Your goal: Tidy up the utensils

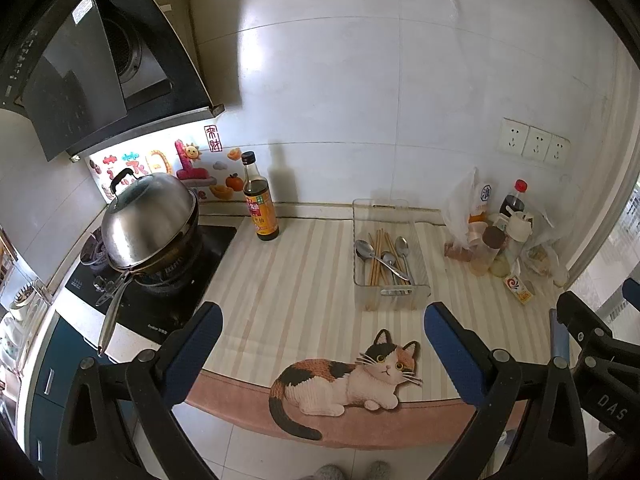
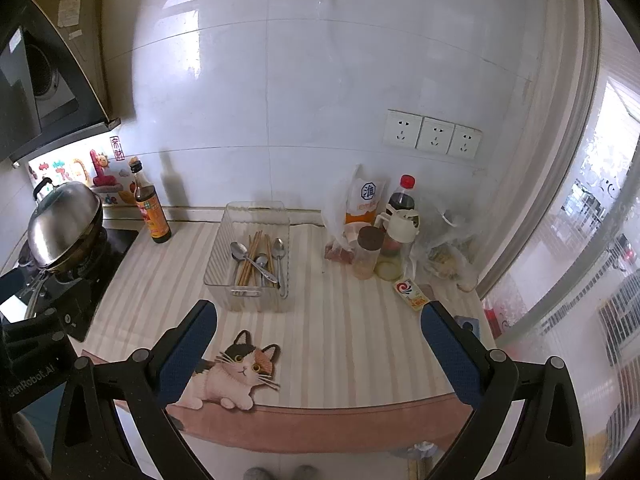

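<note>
Both hand-held grippers, left (image 1: 322, 344) and right (image 2: 318, 340), are hanging wide apart, gripping nothing. The clear tray (image 1: 420, 292) is sitting on the bench (image 1: 288, 280) straight ahead of them, holding spoons (image 1: 374, 257) and chopsticks (image 1: 379, 256) all jumbled together.

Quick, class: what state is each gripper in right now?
Left gripper: jaws open, holding nothing.
Right gripper: jaws open, holding nothing.
</note>
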The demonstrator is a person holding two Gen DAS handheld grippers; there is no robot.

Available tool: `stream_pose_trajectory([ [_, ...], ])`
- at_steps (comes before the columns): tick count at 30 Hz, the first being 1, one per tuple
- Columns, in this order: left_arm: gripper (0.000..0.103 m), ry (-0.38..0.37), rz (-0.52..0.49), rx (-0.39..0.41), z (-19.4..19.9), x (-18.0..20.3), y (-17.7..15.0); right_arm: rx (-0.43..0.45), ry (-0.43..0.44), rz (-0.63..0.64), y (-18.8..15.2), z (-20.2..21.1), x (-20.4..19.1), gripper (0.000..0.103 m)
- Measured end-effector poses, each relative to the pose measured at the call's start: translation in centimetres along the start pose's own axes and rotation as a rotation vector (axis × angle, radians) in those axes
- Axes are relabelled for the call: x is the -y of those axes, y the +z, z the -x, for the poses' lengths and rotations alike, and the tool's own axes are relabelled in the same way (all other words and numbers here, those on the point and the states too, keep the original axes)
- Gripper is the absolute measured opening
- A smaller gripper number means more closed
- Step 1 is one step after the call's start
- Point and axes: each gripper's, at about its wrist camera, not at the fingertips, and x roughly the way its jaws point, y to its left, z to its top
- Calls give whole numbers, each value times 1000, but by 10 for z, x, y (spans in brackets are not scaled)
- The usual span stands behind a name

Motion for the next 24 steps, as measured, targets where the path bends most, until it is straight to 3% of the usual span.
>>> stream_pose_trajectory([
  [24,103,-3,3,-1,0,-3,-3,1,-2,-2,-4,1,1,103],
])
